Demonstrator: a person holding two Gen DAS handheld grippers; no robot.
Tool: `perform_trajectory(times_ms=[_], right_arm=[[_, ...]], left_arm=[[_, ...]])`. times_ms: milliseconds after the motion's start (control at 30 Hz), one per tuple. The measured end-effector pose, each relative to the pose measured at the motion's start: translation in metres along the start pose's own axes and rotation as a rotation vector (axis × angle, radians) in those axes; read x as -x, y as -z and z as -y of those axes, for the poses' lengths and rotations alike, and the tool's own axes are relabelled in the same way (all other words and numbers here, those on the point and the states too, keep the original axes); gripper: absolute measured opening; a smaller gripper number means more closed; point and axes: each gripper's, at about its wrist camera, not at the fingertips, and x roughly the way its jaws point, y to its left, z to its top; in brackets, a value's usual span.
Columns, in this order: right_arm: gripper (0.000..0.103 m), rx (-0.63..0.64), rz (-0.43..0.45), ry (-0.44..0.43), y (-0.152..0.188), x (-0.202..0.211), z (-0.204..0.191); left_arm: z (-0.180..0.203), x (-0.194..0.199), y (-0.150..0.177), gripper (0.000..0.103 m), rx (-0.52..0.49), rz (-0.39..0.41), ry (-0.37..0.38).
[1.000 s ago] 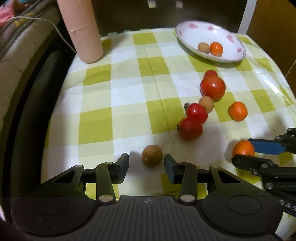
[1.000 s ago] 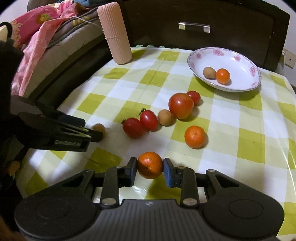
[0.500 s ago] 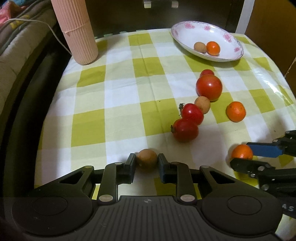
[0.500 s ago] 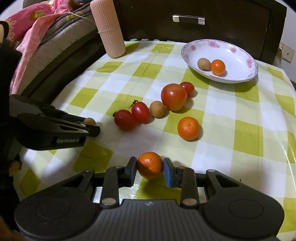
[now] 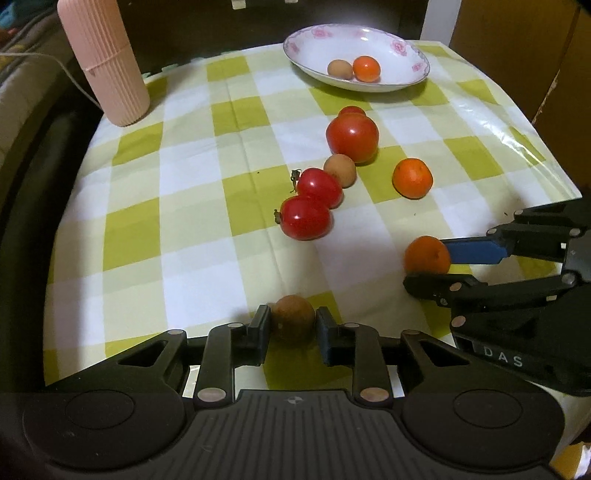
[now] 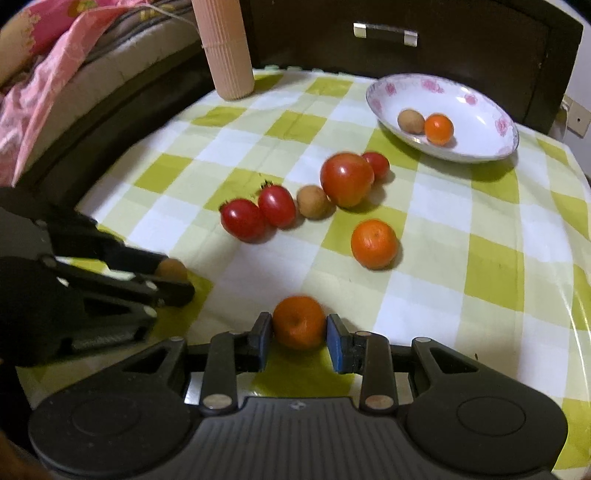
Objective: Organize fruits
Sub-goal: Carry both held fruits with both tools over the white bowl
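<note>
My left gripper [image 5: 291, 321] is shut on a small brown fruit [image 5: 292, 318] near the table's front edge. My right gripper [image 6: 300, 328] is shut on an orange [image 6: 299, 322]; the orange also shows in the left wrist view [image 5: 426, 255]. A white floral plate [image 5: 406, 51] at the back holds a brown fruit [image 5: 340, 69] and a small orange [image 5: 366, 68]. On the checked cloth lie a big tomato [image 5: 352, 136], a small tomato behind it [image 6: 376, 165], two small tomatoes [image 5: 306, 218] [image 5: 319, 186], a brown fruit [image 5: 340, 170] and an orange [image 5: 412, 178].
A tall pink ribbed cylinder [image 5: 105, 62] stands at the back left. A dark cabinet with a metal handle [image 6: 385, 32] is behind the table. Bedding [image 6: 55, 55] lies left of the table. The cloth's right edge [image 5: 546, 162] drops off.
My left gripper has moved forward and closed on the small brown fruit. My right gripper keeps its hold on the orange; both have moved towards the plate.
</note>
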Motion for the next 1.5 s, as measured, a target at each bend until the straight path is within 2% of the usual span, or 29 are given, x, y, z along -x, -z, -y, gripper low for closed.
perform_trajectory(times_ms=[100, 200, 233, 300, 367, 433, 467, 600, 800, 1033, 1500], right_arm=[[0.031, -0.003, 0.013, -0.005, 0.001, 0.001, 0.001], [0.031, -0.005, 0.012, -0.009, 0.000, 0.000, 0.002], [0.032, -0.005, 0.009, -0.010, 0.000, 0.000, 0.002], [0.033, -0.004, 0.005, -0.016, -0.001, -0.001, 0.001], [0.033, 0.006, 0.004, -0.004, -0.001, -0.001, 0.000], [0.032, 0.009, -0.003, 0.003, -0.001, -0.001, 0.000], [0.031, 0.009, -0.008, 0.006, -0.001, 0.000, 0.000], [0.030, 0.009, -0.007, 0.023, 0.001, 0.007, 0.000], [0.030, -0.022, 0.044, 0.034, 0.001, 0.034, 0.004], [0.030, -0.089, 0.137, 0.066, -0.022, 0.062, 0.025], [0.030, -0.183, 0.191, 0.124, -0.096, 0.036, 0.100]], left_arm=[[0.000, 0.001, 0.002, 0.037, 0.001, 0.000, -0.001], [0.000, 0.000, 0.003, 0.044, -0.005, 0.002, -0.007], [0.000, 0.000, 0.003, 0.050, -0.004, 0.001, -0.013], [-0.002, 0.000, 0.004, 0.053, 0.004, 0.000, -0.019], [-0.003, 0.000, 0.003, 0.050, 0.011, 0.001, -0.015], [-0.002, 0.001, 0.003, 0.035, 0.007, 0.005, -0.019], [-0.001, 0.001, 0.004, 0.032, 0.008, 0.006, -0.018], [0.004, 0.004, 0.004, 0.031, 0.007, 0.012, -0.027], [0.006, 0.034, -0.007, 0.031, 0.078, 0.079, -0.016], [0.028, 0.043, -0.052, 0.032, 0.050, 0.155, 0.039], [0.030, -0.005, -0.151, 0.032, 0.091, 0.209, 0.130]])
